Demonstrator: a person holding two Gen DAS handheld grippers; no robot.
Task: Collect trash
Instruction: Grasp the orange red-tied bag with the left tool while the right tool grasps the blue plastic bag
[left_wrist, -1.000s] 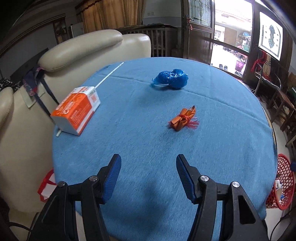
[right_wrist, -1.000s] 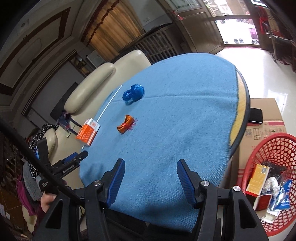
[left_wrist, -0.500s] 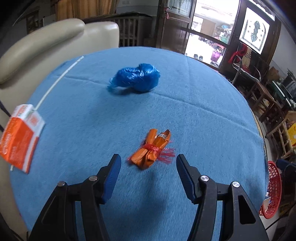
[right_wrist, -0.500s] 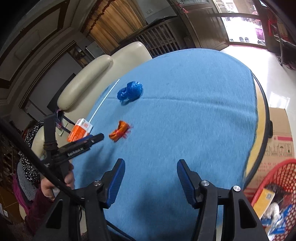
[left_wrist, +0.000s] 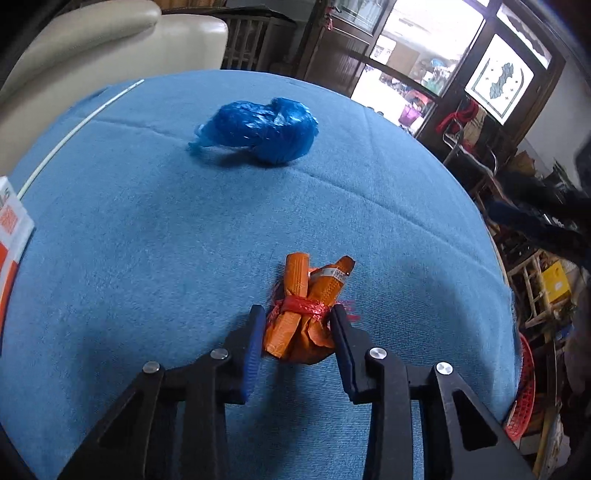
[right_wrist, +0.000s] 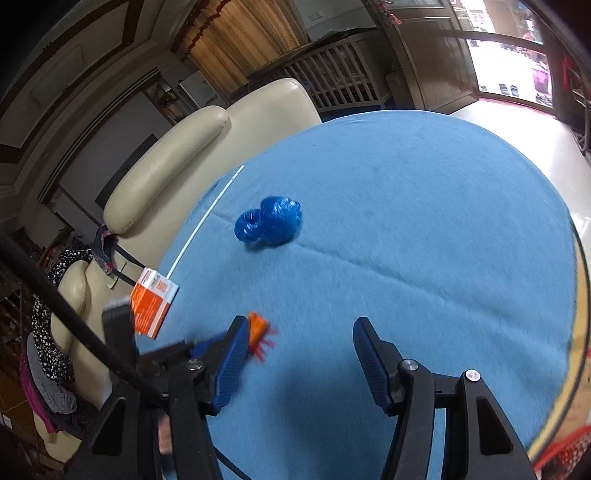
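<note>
- The left gripper (left_wrist: 297, 325) is low over the round worktop (left_wrist: 147, 240), which is covered in blue cloth; its jaws are closed in against both sides of the orange wrapper bundle (left_wrist: 308, 314) and clamp it.
- The orange wrapper bundle is crumpled, bound round the middle with red net string, and lies on the cloth near the front of the worktop. A small silvery strip sits near its far end; no writing on it can be read.
- The right gripper (right_wrist: 299, 347) hovers above the worktop with its jaws spread wide and nothing between them.
- In the right wrist view the left gripper shows as a blurred dark shape at the lower left, with the orange bundle at its tip.
- A blue plastic bag (left_wrist: 258, 129), scrunched into a ball, lies farther back on the cloth, well apart from the bundle.
- An orange and white carton (right_wrist: 151, 302) lies at the left edge of the worktop; its print is too small and blurred to read.
- A thin white stick (right_wrist: 207, 218) lies along the cloth behind the carton.
- A cream leather armchair (right_wrist: 177, 162) stands just beyond the worktop.
- A red mesh basket (left_wrist: 524, 384) shows below the right edge.
</note>
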